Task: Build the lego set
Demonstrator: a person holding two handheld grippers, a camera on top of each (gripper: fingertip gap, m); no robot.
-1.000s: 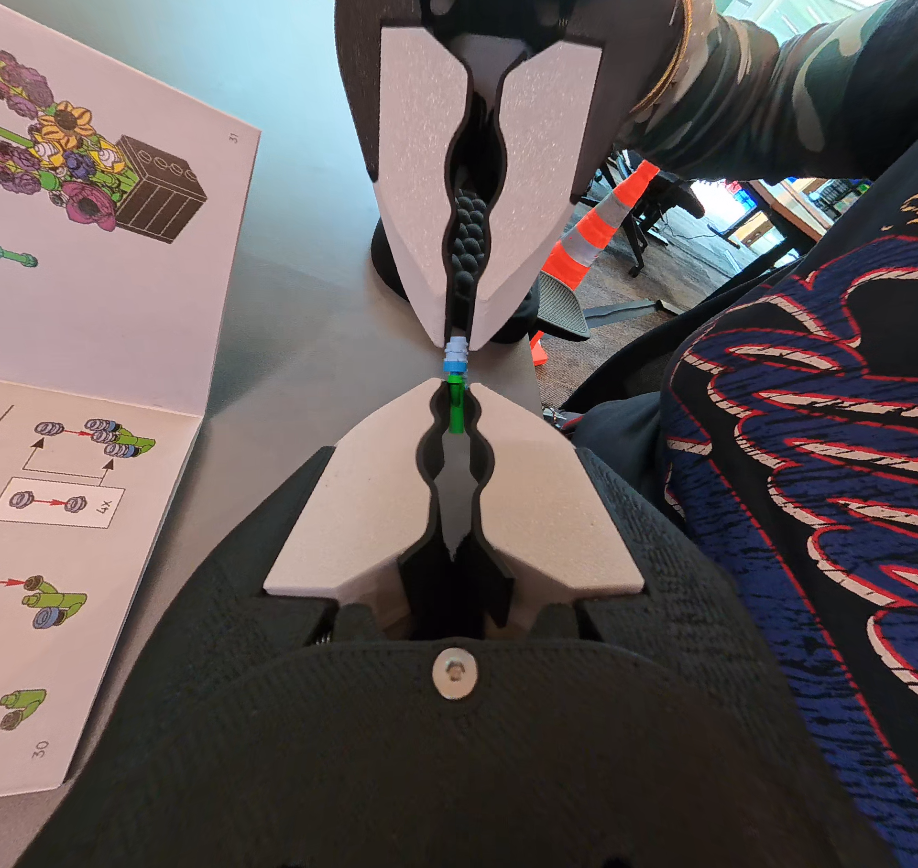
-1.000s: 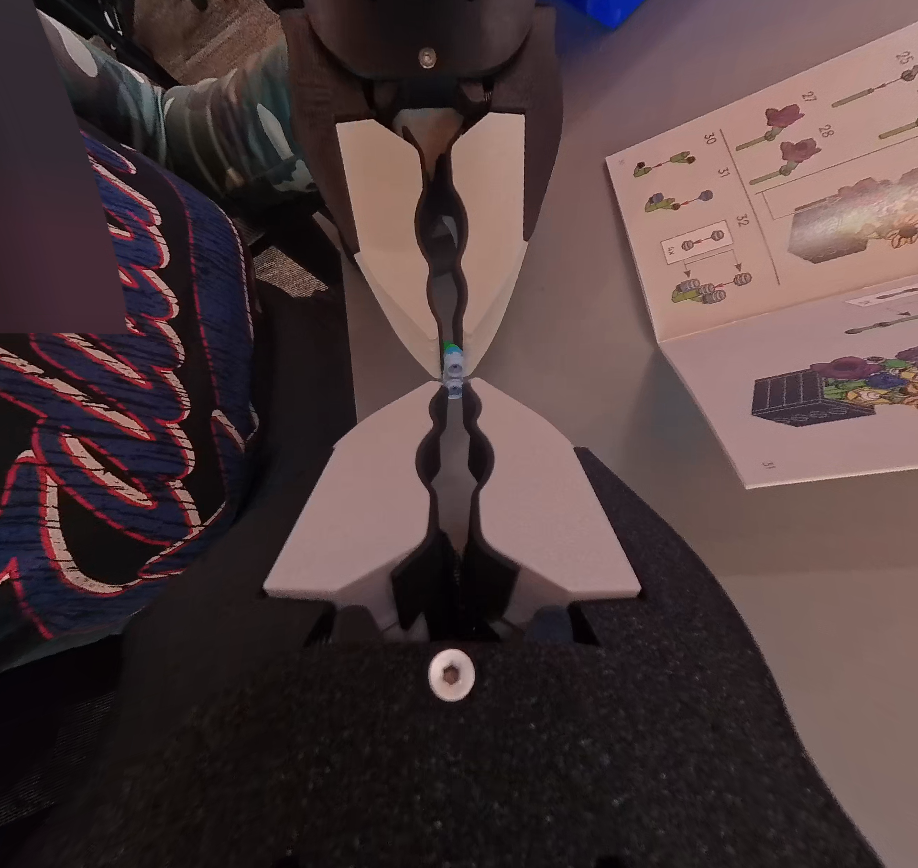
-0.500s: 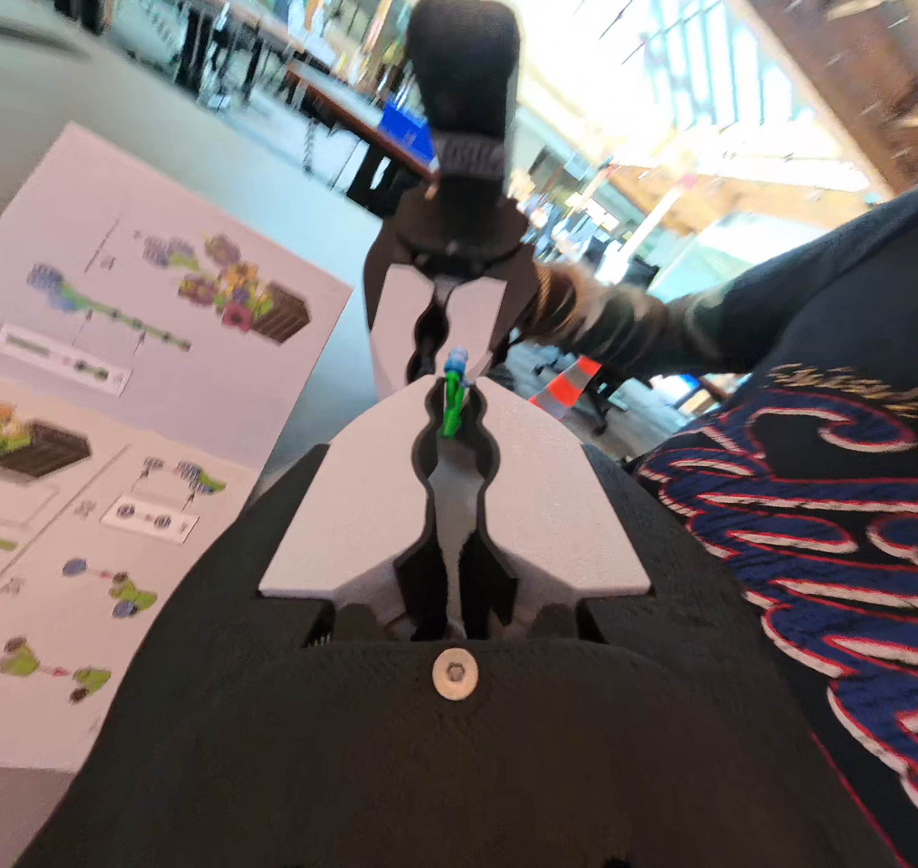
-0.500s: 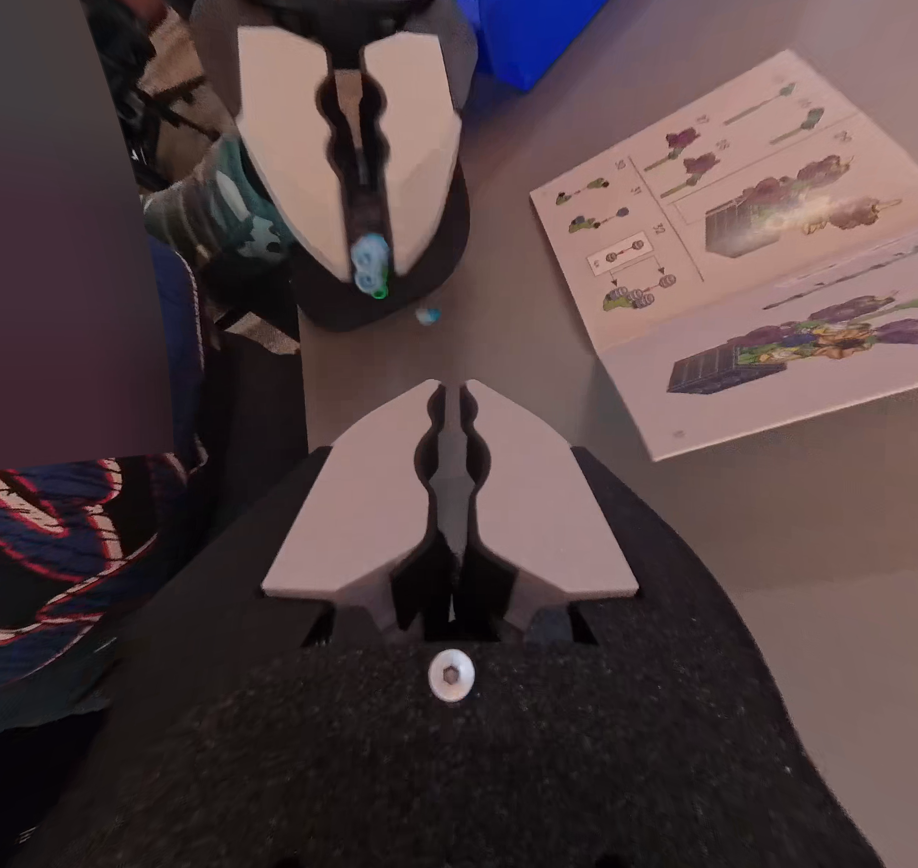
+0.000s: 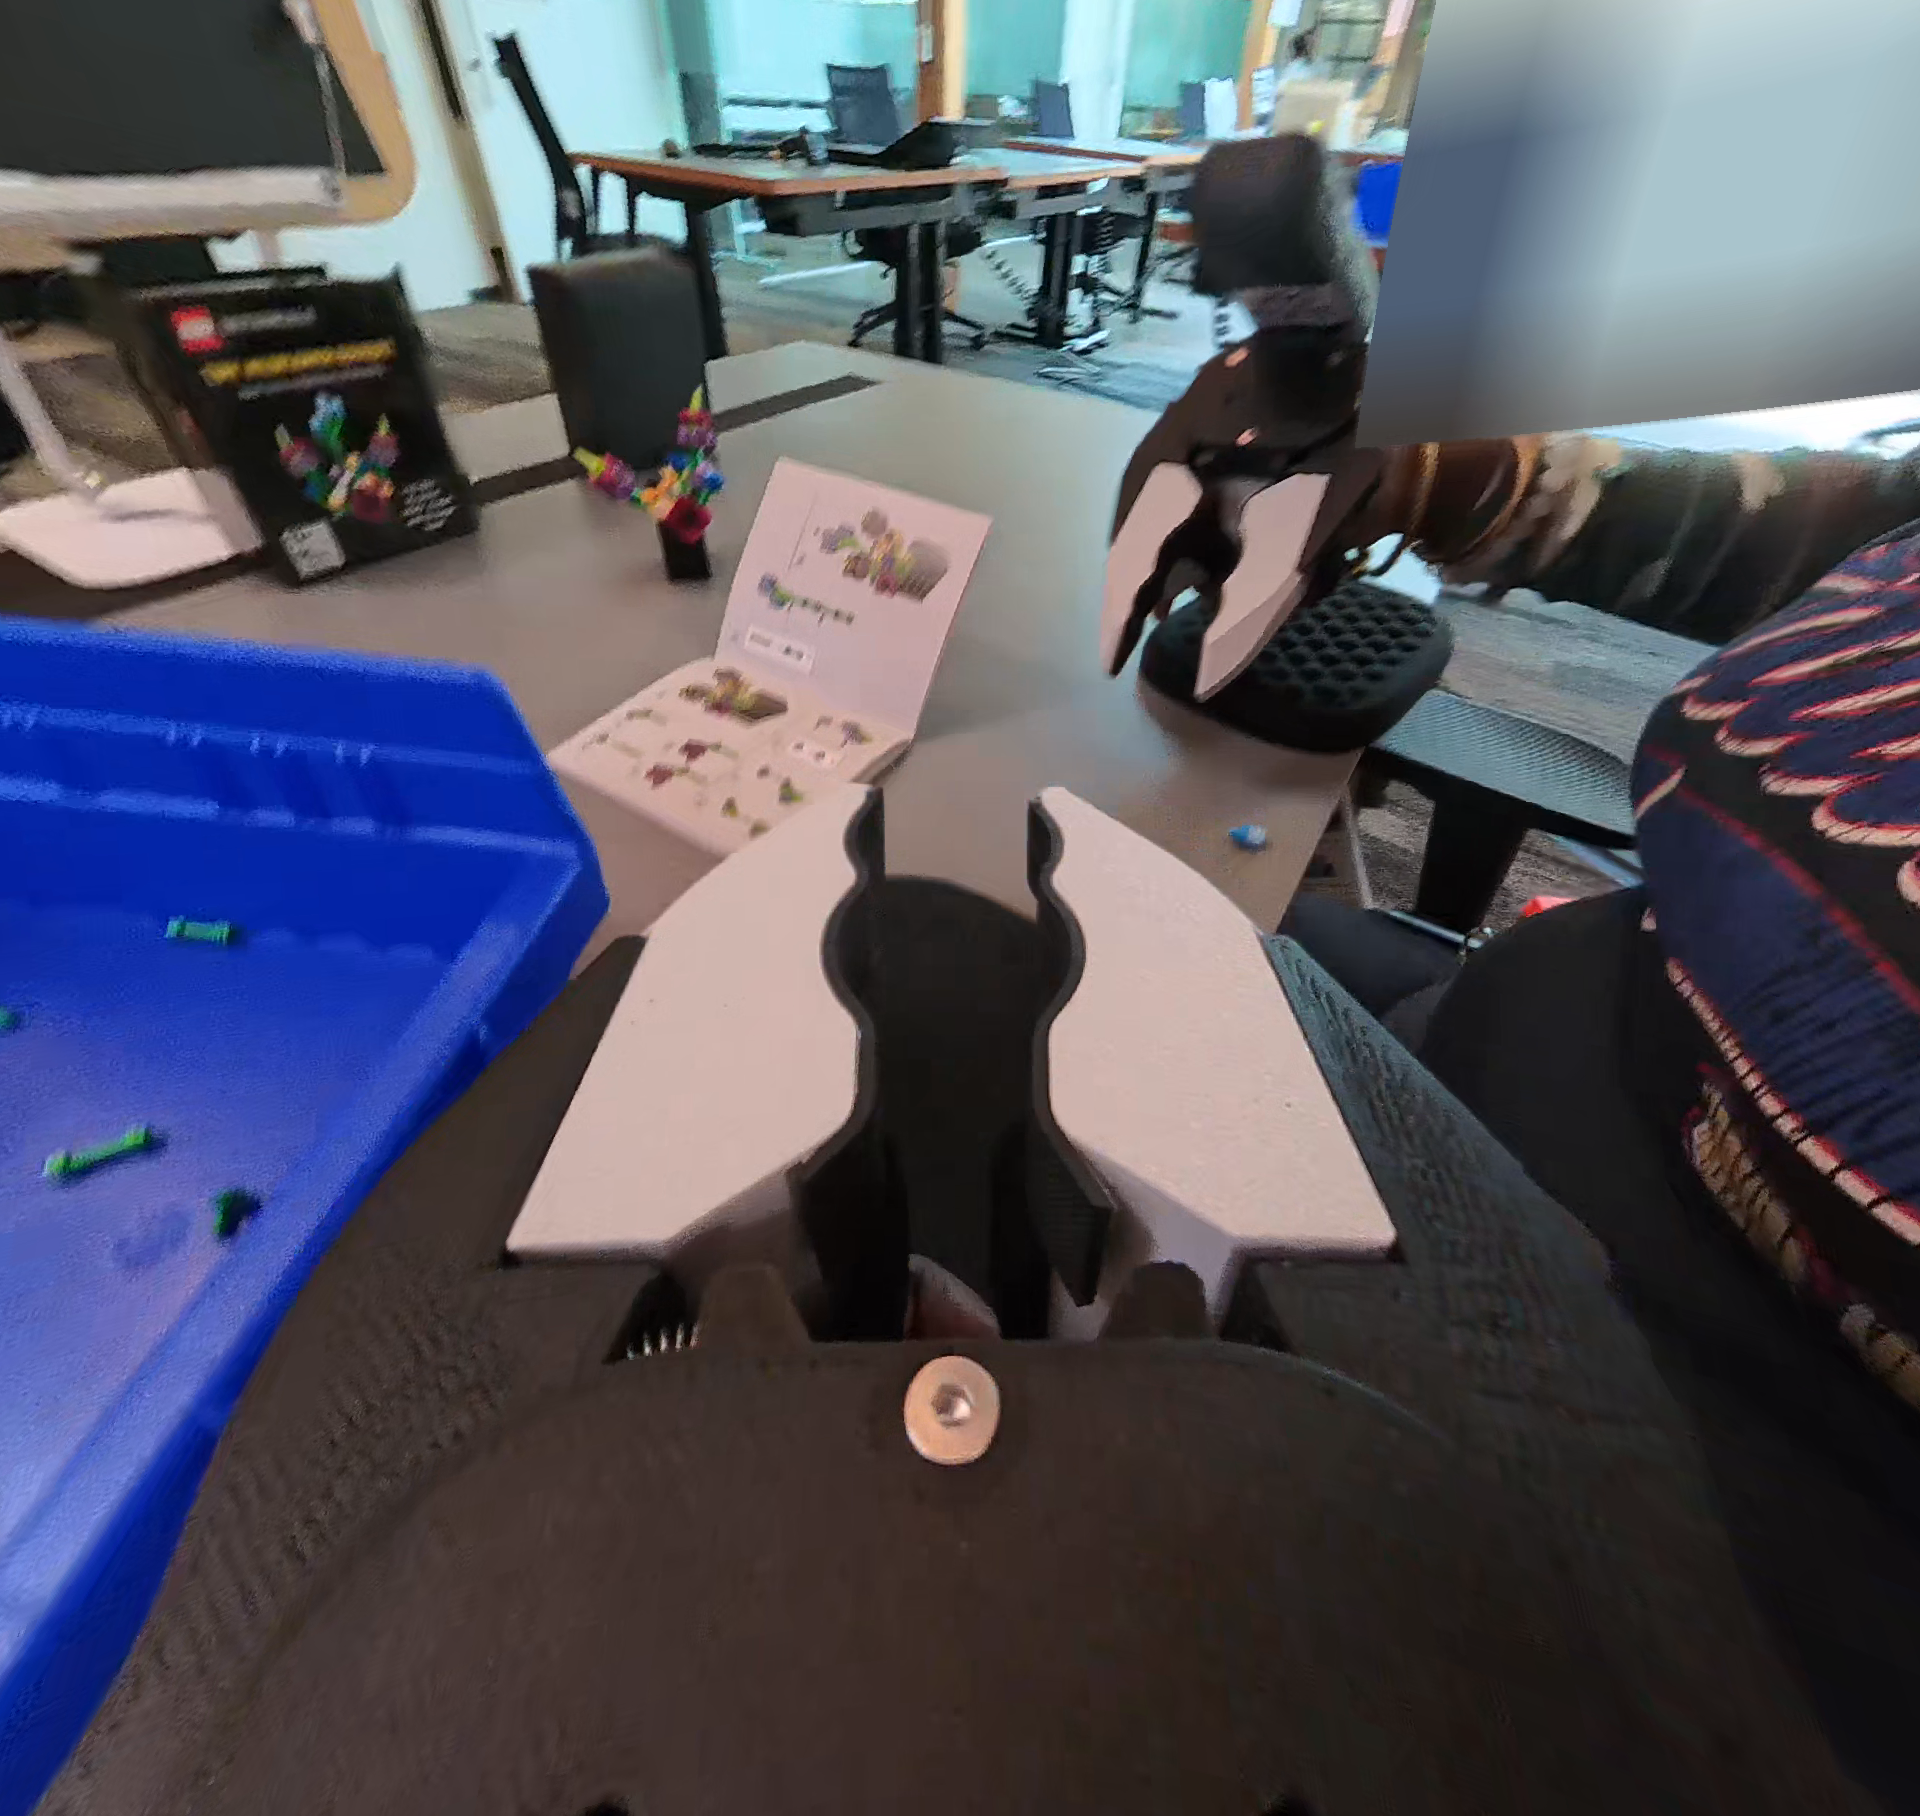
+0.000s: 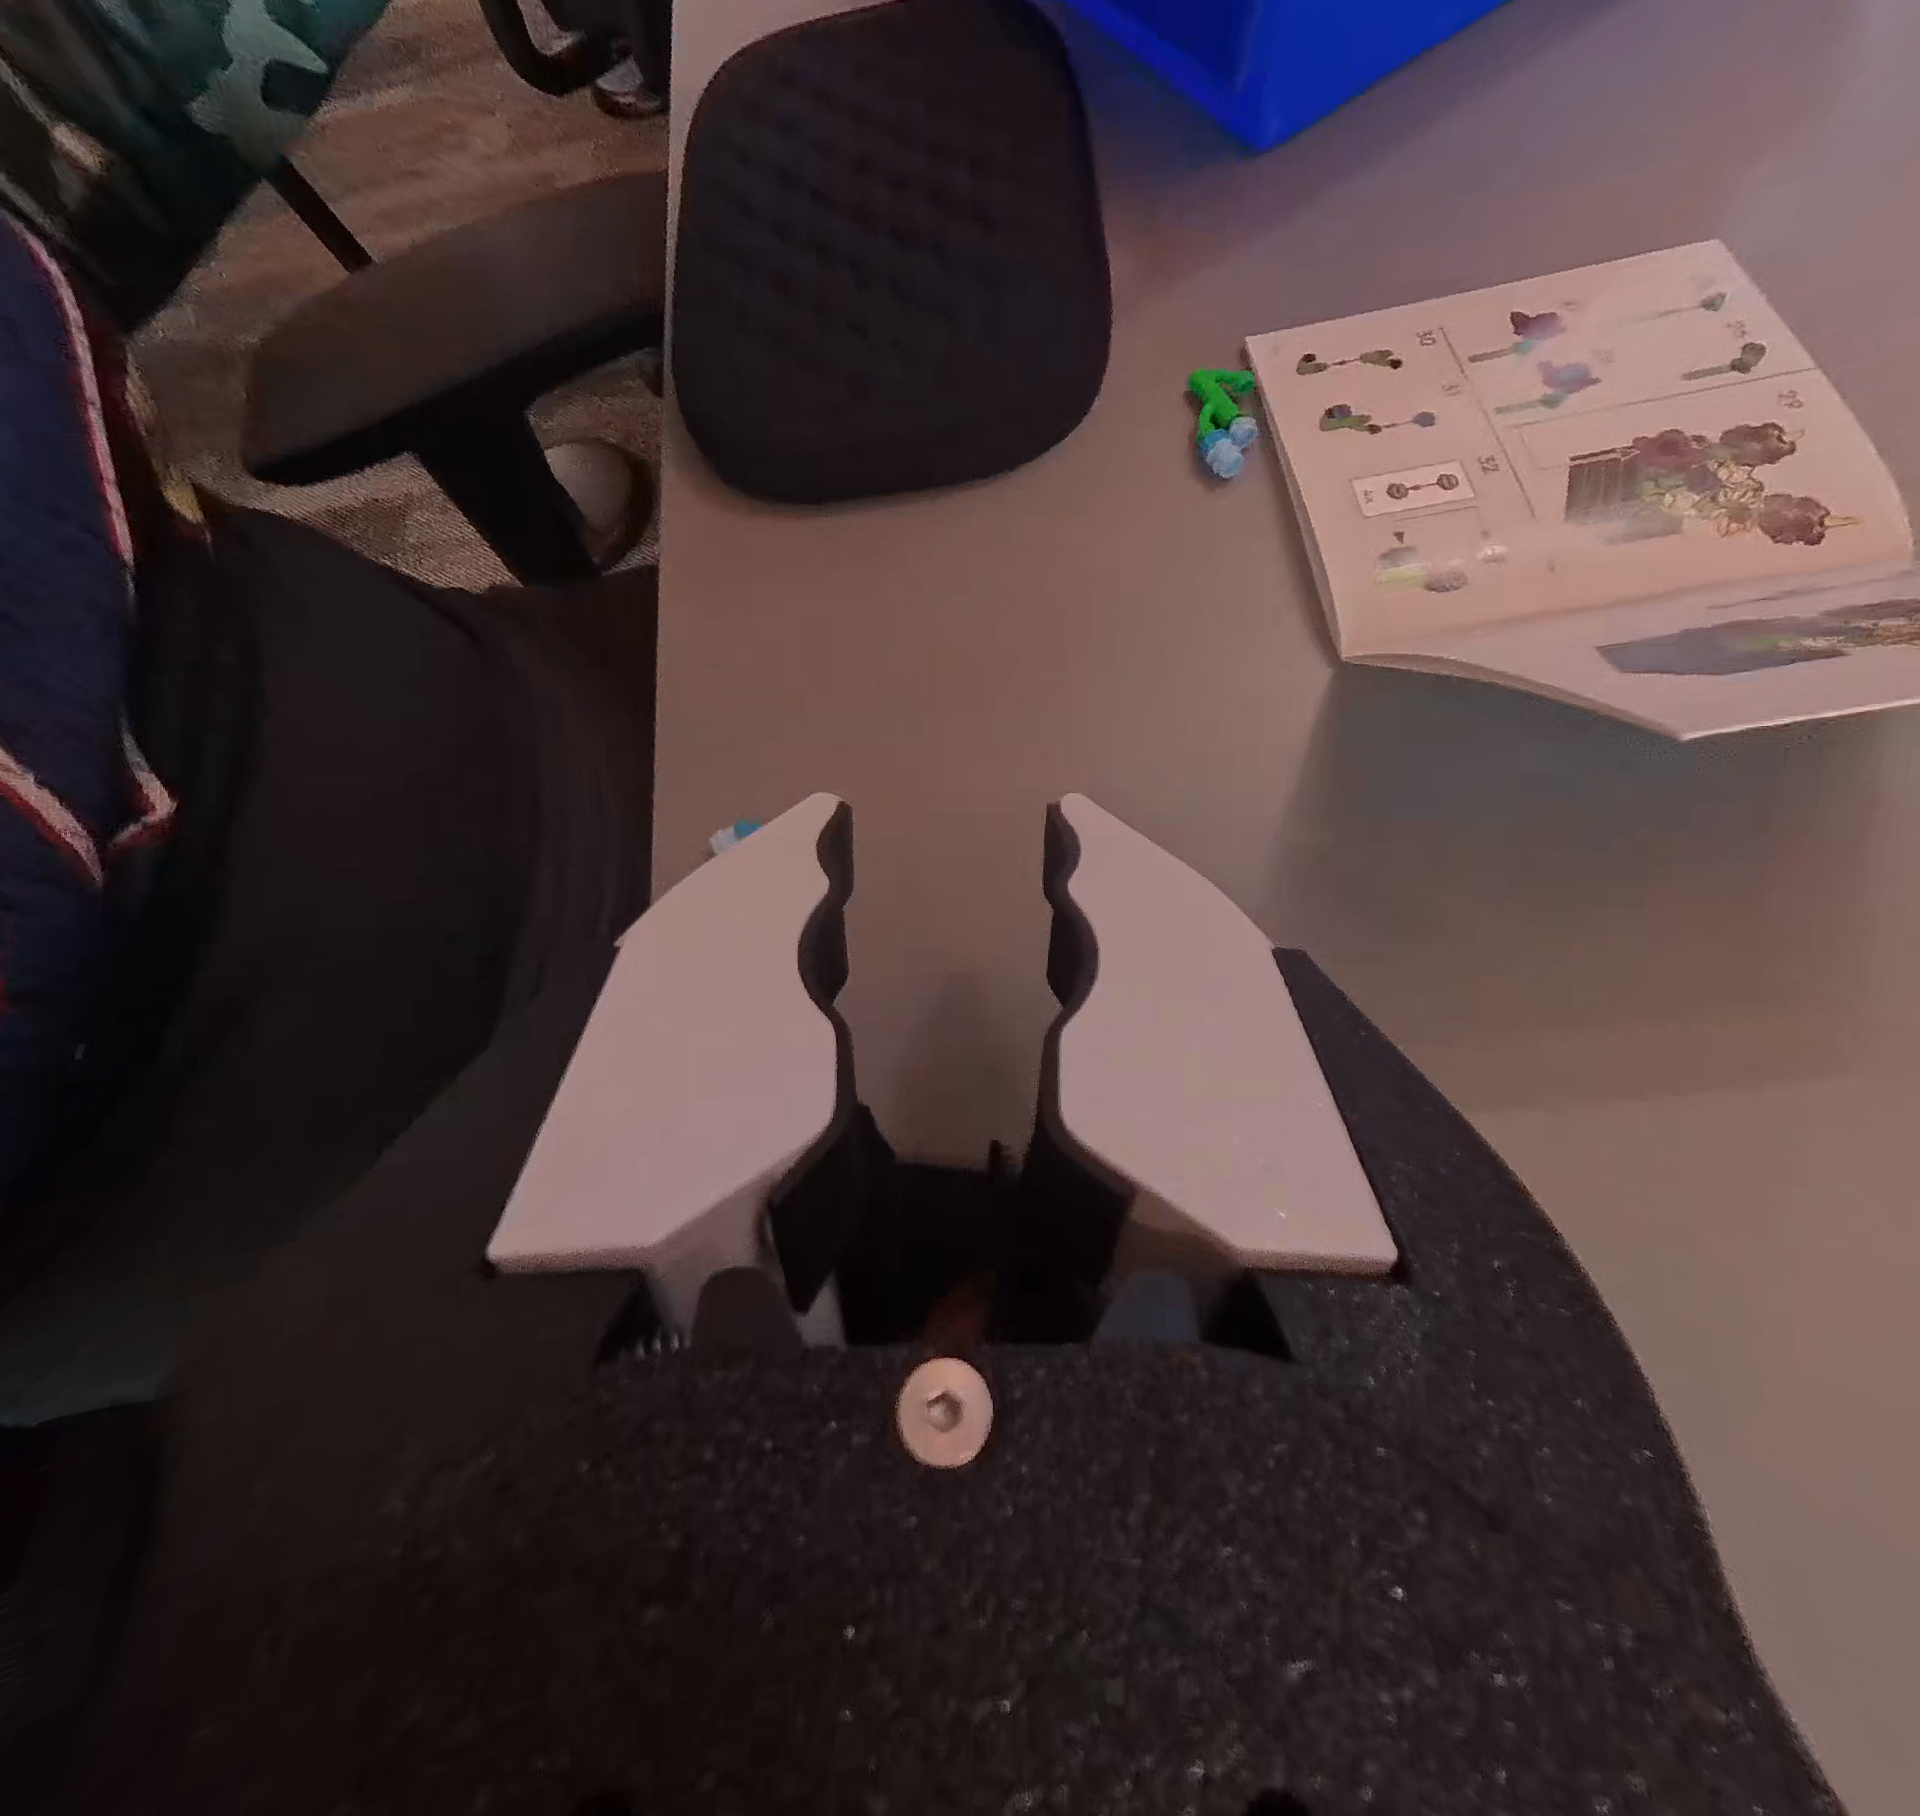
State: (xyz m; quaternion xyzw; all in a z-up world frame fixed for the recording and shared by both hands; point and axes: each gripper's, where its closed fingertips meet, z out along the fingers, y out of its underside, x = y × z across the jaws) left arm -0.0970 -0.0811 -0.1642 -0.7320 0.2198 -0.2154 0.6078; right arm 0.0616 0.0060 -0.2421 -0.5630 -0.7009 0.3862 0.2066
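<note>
Both jaws parted, nothing between them: my left gripper gapes moderately, my right gripper a little wider.

Item: green stem piece with pale blue round studs at one end, lying flat on the grey table, just beside the near corner of the open instruction booklet. Long axis runs roughly away from my right camera, blue end nearer me, green forked end farther (fine detail blurred).

Item: small blue stud, loose near the table edge; in the right view it peeks out beside my left-hand finger, mostly hidden.

Item: blue bin, cut off at the frame, holding green bits too smeared to identify.

Item: black honeycomb pad, table edge.

Item: assembled flower model and box, far back.
</note>
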